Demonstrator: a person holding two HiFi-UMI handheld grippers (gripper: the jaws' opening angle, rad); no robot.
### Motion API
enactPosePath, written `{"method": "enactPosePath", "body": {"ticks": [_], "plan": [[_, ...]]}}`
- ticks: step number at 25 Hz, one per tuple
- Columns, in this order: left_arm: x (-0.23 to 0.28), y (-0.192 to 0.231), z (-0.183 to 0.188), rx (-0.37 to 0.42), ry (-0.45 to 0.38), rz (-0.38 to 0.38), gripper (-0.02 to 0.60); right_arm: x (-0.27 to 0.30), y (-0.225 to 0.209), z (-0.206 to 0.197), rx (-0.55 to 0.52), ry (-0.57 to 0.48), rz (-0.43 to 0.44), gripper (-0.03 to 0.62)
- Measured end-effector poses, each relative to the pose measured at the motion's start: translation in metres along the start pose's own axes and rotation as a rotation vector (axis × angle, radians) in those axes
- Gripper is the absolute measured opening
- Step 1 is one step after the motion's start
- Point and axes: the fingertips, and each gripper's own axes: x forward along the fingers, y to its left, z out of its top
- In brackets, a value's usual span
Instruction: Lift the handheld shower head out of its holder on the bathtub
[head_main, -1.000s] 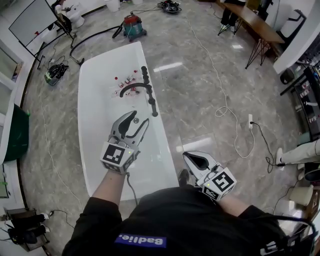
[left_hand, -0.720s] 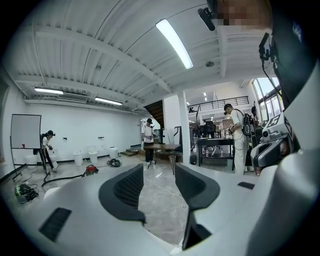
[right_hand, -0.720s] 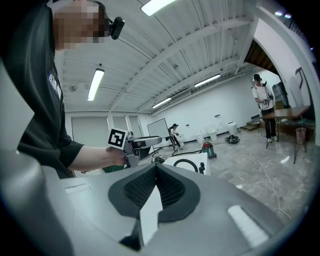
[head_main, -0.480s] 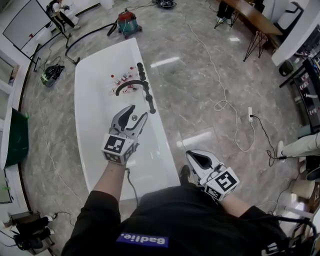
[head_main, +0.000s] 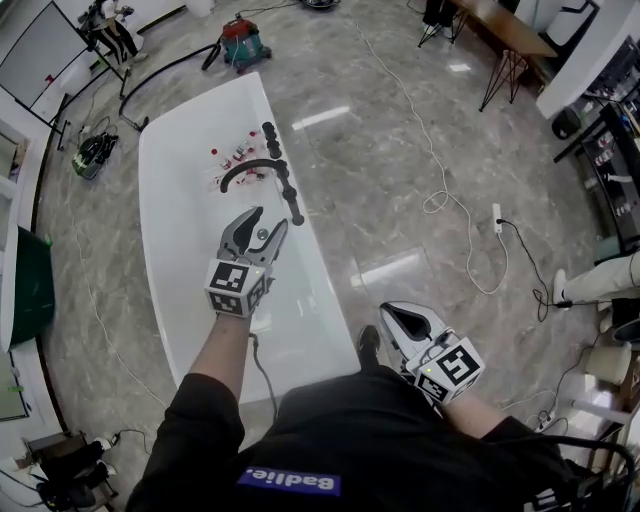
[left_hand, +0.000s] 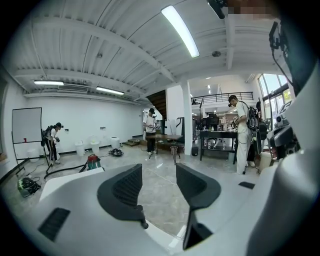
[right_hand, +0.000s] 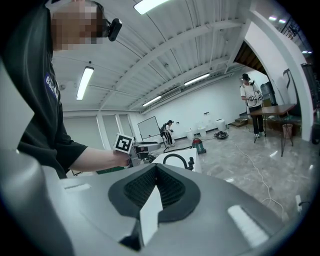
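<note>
Opening wider, the empty left tongs (head_main: 268, 218) have neared the shower head (head_main: 292, 200).

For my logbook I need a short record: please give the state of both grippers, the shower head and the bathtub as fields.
left gripper: above bathtub, jaws apart, just been opening, nothing between them
right gripper: shut, empty, over the floor
shower head: black, on bathtub rim, untouched
task: lift not yet begun
</note>
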Motion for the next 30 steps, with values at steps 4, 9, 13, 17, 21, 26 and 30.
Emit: {"method": "enactPosePath", "body": {"ticks": [4,9,13,17,21,26,30], "plan": [[0.015,0.010,-0.016,0.001,0.034,0.002,0.196,-0.001,-0.003,-0.008,0.013,0.013,-0.013,0.002],[0.033,0.017,-0.033,0.008,0.065,0.001,0.196,-0.003,-0.008,-0.016,0.024,0.027,-0.027,0.002],[0.048,0.020,-0.049,0.013,0.094,-0.002,0.196,-0.004,-0.014,-0.020,0.024,0.031,-0.034,0.002],[0.063,0.024,-0.063,0.014,0.111,-0.004,0.196,-0.005,-0.020,-0.026,0.028,0.043,-0.045,0.002],[0.075,0.029,-0.078,0.012,0.135,-0.013,0.196,-0.007,-0.024,-0.033,0.040,0.058,-0.061,0.002],[0.091,0.029,-0.095,0.013,0.163,-0.024,0.196,-0.011,-0.032,-0.041,0.055,0.073,-0.074,0.002],[0.102,0.030,-0.109,0.012,0.184,-0.027,0.196,-0.009,-0.037,-0.046,0.058,0.080,-0.073,0.002]]}}
